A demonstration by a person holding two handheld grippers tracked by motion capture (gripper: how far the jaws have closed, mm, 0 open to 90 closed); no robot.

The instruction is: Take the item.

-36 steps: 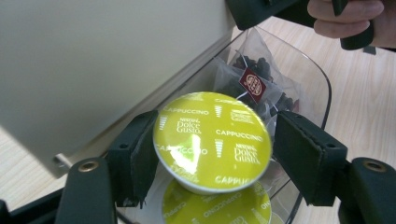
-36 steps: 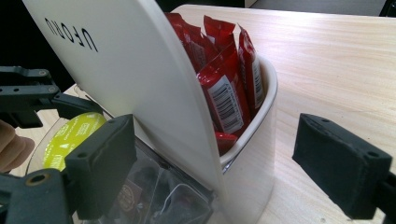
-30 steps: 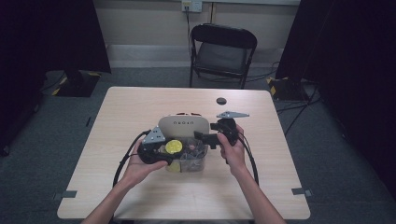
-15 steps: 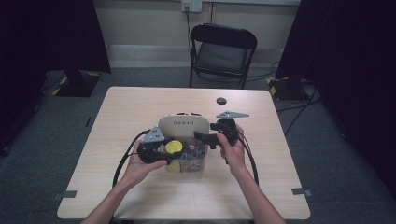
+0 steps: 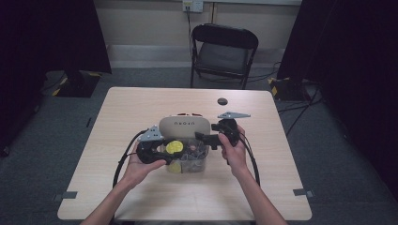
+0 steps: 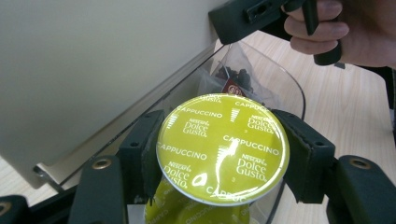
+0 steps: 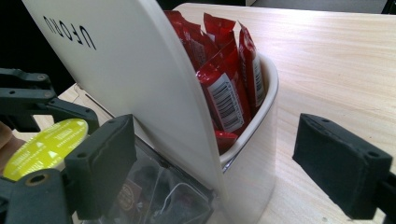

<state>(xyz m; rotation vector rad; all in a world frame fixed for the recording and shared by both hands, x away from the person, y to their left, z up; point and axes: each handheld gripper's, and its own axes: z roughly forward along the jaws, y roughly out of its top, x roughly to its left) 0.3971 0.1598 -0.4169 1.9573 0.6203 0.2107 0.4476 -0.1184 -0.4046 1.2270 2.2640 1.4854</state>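
The left gripper [image 6: 219, 154] has its jaws closed on a yellow-green coffee capsule [image 6: 223, 148], one pad on each side of the round foil lid, which faces up and slightly toward the camera. The capsule hangs just above the clear front compartment [image 6: 261, 84] of a cream container [image 5: 184, 127] that stands near the middle of the table [image 5: 117, 112], and the way in lies straight below the capsule. In that compartment sit a clear packet and some dark pieces, too dim to name.

The right gripper [image 7: 233, 158] stands wide open with the container's upright cream panel [image 7: 140, 79] between its pads. Whether the near pad touches the panel I cannot tell; the far pad is clear of it. Behind the panel, red sachets [image 7: 224, 88] stand on end in the back compartment.

The left hand [image 5: 136, 168] is the nearer to the drop. The capsule's body below the lid is mostly hidden by the jaws.
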